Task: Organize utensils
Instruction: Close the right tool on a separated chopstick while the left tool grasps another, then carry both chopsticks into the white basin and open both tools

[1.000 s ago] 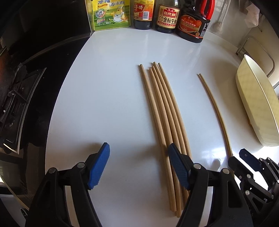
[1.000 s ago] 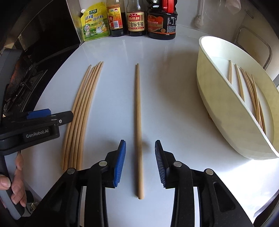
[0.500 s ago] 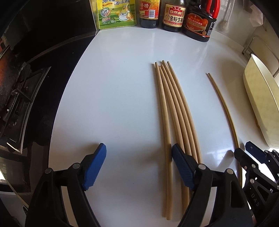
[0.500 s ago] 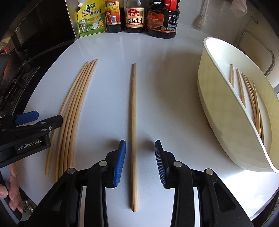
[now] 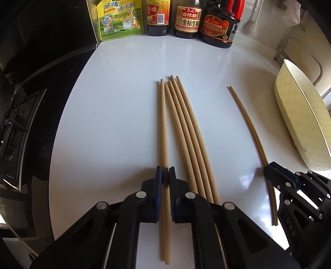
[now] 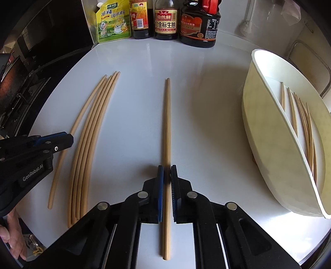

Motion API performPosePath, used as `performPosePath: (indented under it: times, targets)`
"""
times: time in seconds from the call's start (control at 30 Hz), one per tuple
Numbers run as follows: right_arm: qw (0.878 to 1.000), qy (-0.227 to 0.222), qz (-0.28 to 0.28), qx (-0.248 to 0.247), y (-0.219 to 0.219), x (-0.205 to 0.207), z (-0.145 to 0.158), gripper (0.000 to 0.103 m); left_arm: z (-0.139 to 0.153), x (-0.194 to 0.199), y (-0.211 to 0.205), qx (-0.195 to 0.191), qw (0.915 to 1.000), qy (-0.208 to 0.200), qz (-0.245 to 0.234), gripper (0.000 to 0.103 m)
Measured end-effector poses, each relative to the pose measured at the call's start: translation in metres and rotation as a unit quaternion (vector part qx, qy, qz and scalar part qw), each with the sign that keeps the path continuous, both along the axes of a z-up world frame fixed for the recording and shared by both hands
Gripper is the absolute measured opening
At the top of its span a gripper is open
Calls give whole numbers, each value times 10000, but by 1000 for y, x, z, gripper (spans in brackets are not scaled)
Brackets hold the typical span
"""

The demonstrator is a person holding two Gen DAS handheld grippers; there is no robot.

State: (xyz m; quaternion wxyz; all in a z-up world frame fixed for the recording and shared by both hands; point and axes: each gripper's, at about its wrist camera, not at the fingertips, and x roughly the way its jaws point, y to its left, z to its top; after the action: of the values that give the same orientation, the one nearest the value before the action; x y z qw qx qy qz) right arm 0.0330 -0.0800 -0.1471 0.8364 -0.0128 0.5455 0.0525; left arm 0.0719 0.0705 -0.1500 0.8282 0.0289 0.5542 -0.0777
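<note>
Wooden chopsticks lie on the white counter (image 5: pixel 115 124). My left gripper (image 5: pixel 165 178) has its jaws closing tight on the leftmost chopstick (image 5: pixel 163 128), a little apart from the other chopsticks of the bundle (image 5: pixel 186 134). My right gripper (image 6: pixel 167 175) likewise closes its blue pads on a lone chopstick (image 6: pixel 168 124) in the middle of the counter. In the right wrist view the left gripper (image 6: pixel 67 139) sits over the bundle's (image 6: pixel 93 134) left edge. A cream tray (image 6: pixel 266 132) at the right holds several chopsticks (image 6: pixel 304 124).
A seasoning pouch (image 5: pixel 121 18) and three dark sauce bottles (image 5: pixel 187 18) line the back edge. A black stove (image 5: pixel 18 124) borders the counter on the left. A metal rack (image 6: pixel 306 62) stands behind the tray. A person's hand (image 6: pixel 12 242) shows at the lower left.
Both grippers went from open to shut, each on a chopstick. The left gripper shifted left of the bundle, and the leftmost chopstick now lies apart from the others.
</note>
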Motion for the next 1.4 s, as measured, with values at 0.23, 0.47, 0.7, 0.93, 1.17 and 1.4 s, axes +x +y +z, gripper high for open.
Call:
performPosePath:
  times: [0.23,0.47,0.7,0.93,1.17,1.4]
  targets:
    - [9992,62,-148,356,-6,-3,7,7,5,-5,5,-100,9999,137,34,7]
    - [9968,40,-189,776,-10,-14,32,7,30,-12,11,-101,9999,107,-31,7]
    - [9935,-332,-436,993,-39,-22,73,7,72,-11,-12,-186,9989,-179,-383,7]
    - [9862,-704,-1133,981,-107,-29,102,7,111,4,-78,-480,9921,-486,-1049,7]
    - [9719,-920,-1982,875,-190,-37,112,7,132,22,-167,-738,9789,-600,-1811,7]
    - [9580,-825,-2597,893,-252,-37,100,7,131,27,-250,-715,9636,-590,-2509,7]
